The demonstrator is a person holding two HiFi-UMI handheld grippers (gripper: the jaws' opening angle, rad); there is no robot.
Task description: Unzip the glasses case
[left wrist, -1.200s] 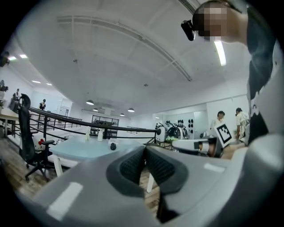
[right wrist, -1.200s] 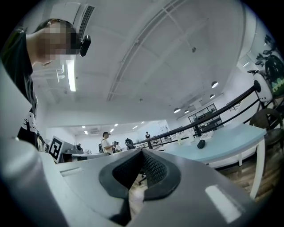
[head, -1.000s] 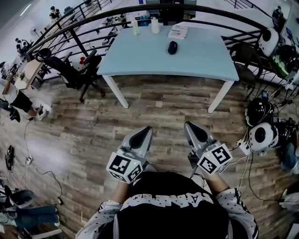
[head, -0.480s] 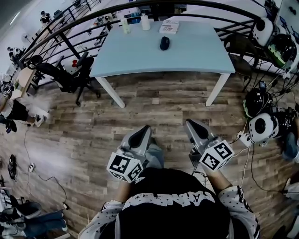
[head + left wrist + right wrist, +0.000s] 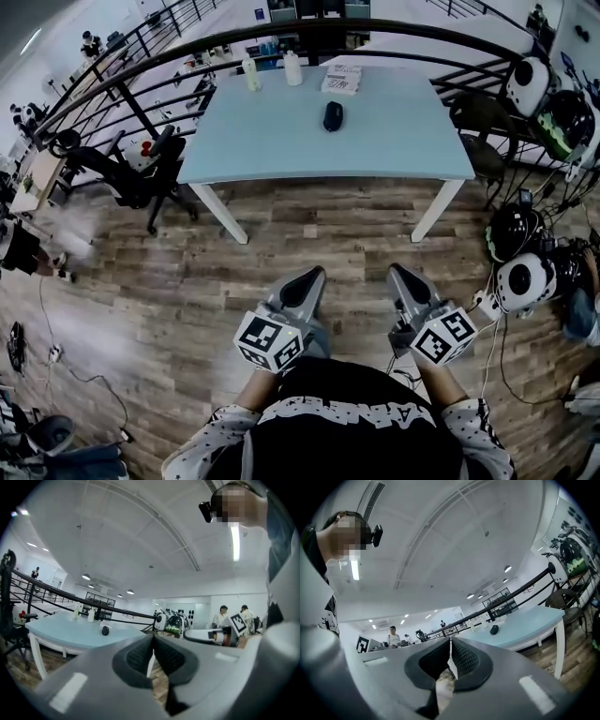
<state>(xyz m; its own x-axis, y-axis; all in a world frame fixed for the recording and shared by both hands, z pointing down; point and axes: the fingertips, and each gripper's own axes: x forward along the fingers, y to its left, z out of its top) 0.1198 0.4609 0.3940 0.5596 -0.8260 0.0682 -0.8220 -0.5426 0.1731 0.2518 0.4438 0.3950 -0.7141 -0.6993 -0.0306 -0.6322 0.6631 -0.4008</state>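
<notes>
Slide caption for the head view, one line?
Left gripper and right gripper, both shut, point toward the blue table bearing the glasses case.

L gripper [image 5: 153,637] jaws tip-to-tip, nothing btwn. Ahead-left, pale blue table [image 5: 56,631] w/ dark glasses case [image 5: 105,630] & two bottles [image 5: 90,615] behind it. Railing [image 5: 97,604] beyond; two people [image 5: 221,617] far right, bkgd.
</notes>
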